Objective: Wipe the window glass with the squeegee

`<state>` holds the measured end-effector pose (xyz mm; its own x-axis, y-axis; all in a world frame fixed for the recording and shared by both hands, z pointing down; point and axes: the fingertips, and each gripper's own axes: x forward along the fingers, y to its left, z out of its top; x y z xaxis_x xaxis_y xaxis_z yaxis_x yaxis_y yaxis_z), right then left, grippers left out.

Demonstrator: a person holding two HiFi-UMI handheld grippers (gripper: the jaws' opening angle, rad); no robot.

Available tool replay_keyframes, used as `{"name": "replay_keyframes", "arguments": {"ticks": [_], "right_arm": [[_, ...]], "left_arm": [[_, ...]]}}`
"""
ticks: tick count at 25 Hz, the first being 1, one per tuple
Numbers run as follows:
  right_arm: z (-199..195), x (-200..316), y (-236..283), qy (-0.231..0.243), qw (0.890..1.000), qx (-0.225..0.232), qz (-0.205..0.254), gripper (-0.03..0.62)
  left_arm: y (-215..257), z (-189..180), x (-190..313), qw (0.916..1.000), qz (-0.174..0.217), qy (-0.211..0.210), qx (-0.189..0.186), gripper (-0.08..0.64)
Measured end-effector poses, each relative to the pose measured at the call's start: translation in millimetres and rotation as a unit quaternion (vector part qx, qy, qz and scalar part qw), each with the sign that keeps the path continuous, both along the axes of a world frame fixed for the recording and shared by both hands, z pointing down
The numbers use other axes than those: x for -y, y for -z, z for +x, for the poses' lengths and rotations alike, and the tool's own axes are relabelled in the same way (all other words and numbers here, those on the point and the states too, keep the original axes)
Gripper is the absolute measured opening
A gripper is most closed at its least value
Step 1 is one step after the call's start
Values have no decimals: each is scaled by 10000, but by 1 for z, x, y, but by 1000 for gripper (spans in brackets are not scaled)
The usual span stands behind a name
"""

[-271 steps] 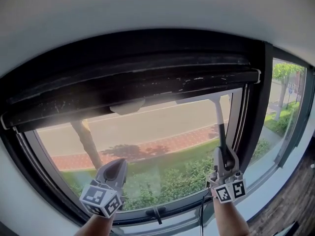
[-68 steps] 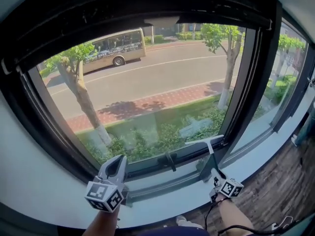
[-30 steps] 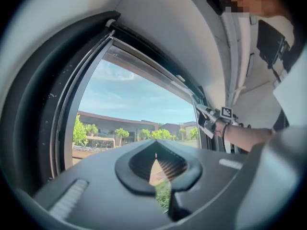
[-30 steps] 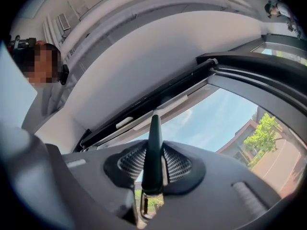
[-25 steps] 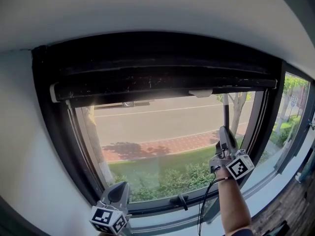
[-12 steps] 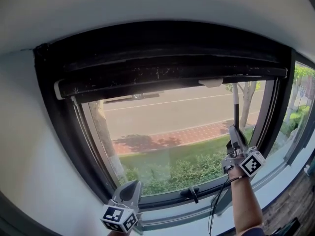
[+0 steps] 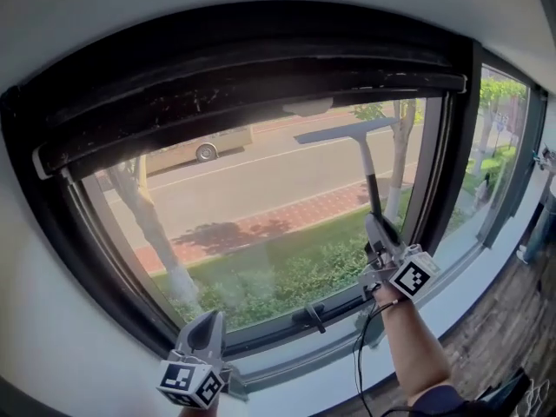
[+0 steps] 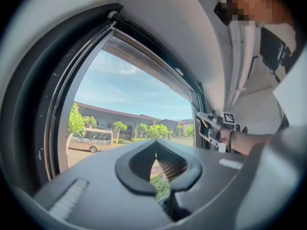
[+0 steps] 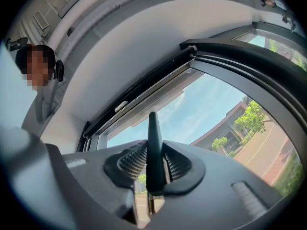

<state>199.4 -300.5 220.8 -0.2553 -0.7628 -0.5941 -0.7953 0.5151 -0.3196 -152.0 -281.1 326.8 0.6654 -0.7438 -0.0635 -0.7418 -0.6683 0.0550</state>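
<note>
As right gripper (image 7: 376, 226) pinches squeegee (image 7: 362, 159) handle | blade high on glass (image 7: 261, 189)

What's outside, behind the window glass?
Behind the glass there is a road, a bus, a tree, a red path and bushes. The squeegee in the right hand-held gripper hides a little of the road.

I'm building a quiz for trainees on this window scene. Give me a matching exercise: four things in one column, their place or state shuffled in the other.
1. left gripper
2. right gripper
3. squeegee blade
4. window handle

A. high on the glass
B. on the lower frame
C. shut, empty, held low at the left
D. shut on the squeegee's handle

Pairs: 1-C, 2-D, 3-A, 4-B
</note>
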Motion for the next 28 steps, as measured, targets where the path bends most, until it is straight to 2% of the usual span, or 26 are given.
{"name": "replay_keyframes", "arguments": {"ticks": [6, 9, 14, 19, 28], "right_arm": [[-4, -1, -31, -113, 9989, -195, -413, 100], [-5, -4, -49, -42, 9980, -175, -611, 101], [12, -16, -75, -214, 9957, -95, -894, 100], [-7, -6, -95, 78, 9941, -104, -1080, 100], [-9, -8, -138, 158, 9879, -363, -1497, 100]], "left_arm": [[-5, 5, -10, 10000, -80, -18, -57, 3], [-10, 11, -12, 9999, -114, -63, -35, 3], [-11, 34, -11, 9994, -11, -319, 106, 3], [-11, 17, -15, 10000, 17, -76, -19, 3], [-17, 8, -18, 10000, -70, 9, 43, 3]]}}
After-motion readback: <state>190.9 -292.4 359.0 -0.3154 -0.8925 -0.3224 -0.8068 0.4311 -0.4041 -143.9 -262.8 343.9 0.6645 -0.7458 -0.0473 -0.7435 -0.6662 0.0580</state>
